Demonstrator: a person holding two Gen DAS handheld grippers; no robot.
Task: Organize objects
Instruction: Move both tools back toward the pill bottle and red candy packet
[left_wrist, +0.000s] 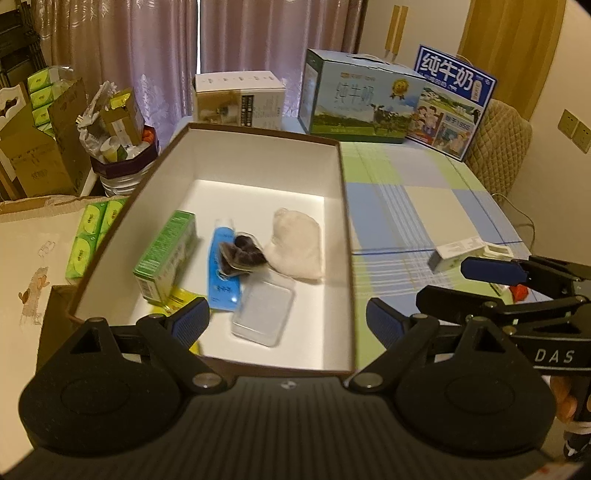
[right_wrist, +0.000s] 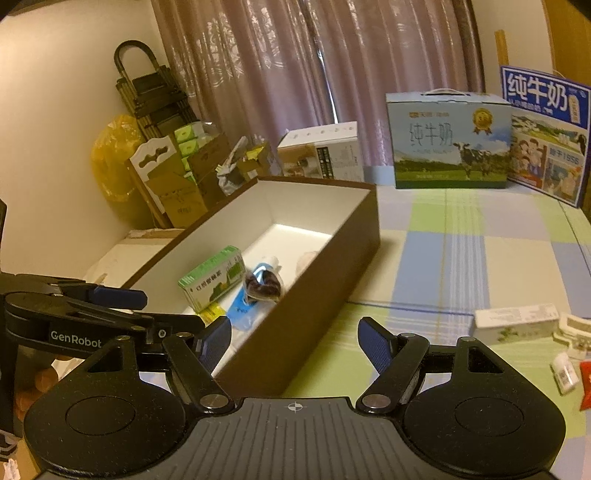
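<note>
A brown box with a white inside (left_wrist: 343, 206) (right_wrist: 332, 266) stands on the checked tablecloth. In it lie a green carton (left_wrist: 166, 254) (right_wrist: 214, 277), a blue tube (left_wrist: 223, 273), a dark packet (left_wrist: 242, 254) (right_wrist: 264, 284), a white pouch (left_wrist: 297, 247), a clear plastic case (left_wrist: 264, 314) and a yellow packet (left_wrist: 181, 299). My left gripper (left_wrist: 288, 317) is open and empty over the box's near end. My right gripper (right_wrist: 295, 339) is open and empty at the box's near right wall. A small white carton (left_wrist: 456, 253) (right_wrist: 517, 321) lies on the cloth to the right.
Two milk cartons (left_wrist: 362, 99) (right_wrist: 447, 140) and a white box (left_wrist: 240, 99) stand at the table's far edge. Small white and red items (right_wrist: 569, 365) lie at the right. Cardboard boxes and green tissue packs (left_wrist: 88, 236) crowd the left side.
</note>
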